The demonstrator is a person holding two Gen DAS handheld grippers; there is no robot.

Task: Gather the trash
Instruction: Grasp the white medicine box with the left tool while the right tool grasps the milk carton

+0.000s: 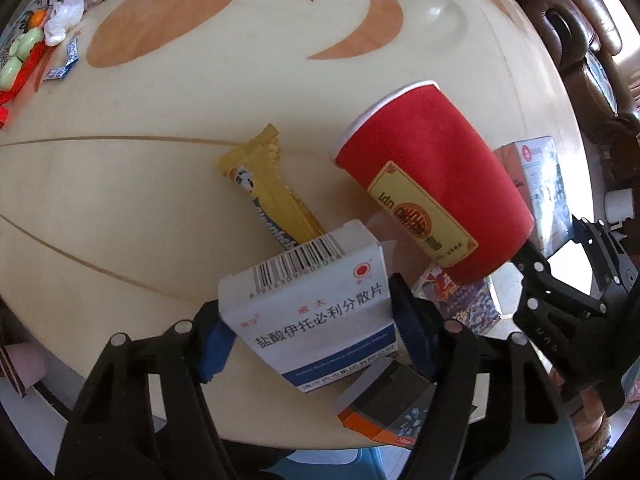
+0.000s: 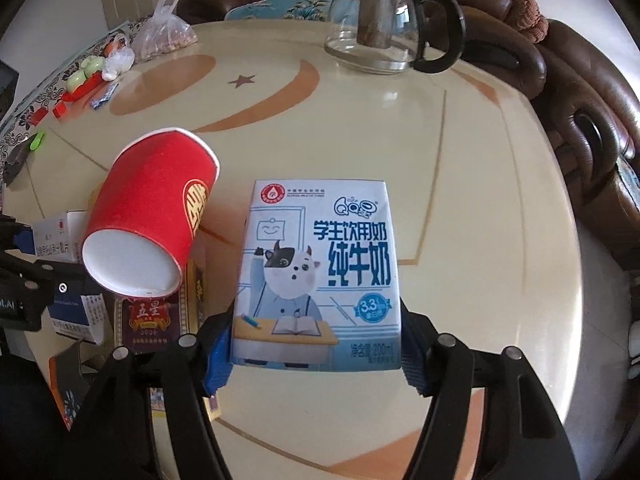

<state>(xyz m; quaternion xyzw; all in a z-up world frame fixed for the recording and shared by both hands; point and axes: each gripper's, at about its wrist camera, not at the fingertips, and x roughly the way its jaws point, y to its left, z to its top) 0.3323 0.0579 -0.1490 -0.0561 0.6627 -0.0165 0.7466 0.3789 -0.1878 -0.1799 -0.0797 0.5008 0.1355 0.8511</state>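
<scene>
My left gripper [image 1: 314,336] is shut on a white medicine box [image 1: 308,316] with a barcode, its blue pads pressing both sides. A yellow snack wrapper [image 1: 268,188] lies just beyond the box. A red paper cup [image 1: 432,184] lies on its side over a purple carton [image 1: 460,300]. A dark box with orange trim [image 1: 384,404] sits under the gripper. My right gripper [image 2: 316,354] is shut on a blue-and-white milk carton [image 2: 320,272], held upright. In that view the red cup [image 2: 152,208] lies to the left, bottom toward the camera, above the purple carton [image 2: 152,316].
The round cream table [image 2: 360,128] has a glass teapot [image 2: 384,28] at the back and a plastic bag [image 2: 164,32] at the back left. Small wrappers and toys [image 1: 24,52] lie along the left edge. A brown sofa [image 2: 580,100] curves round the right side.
</scene>
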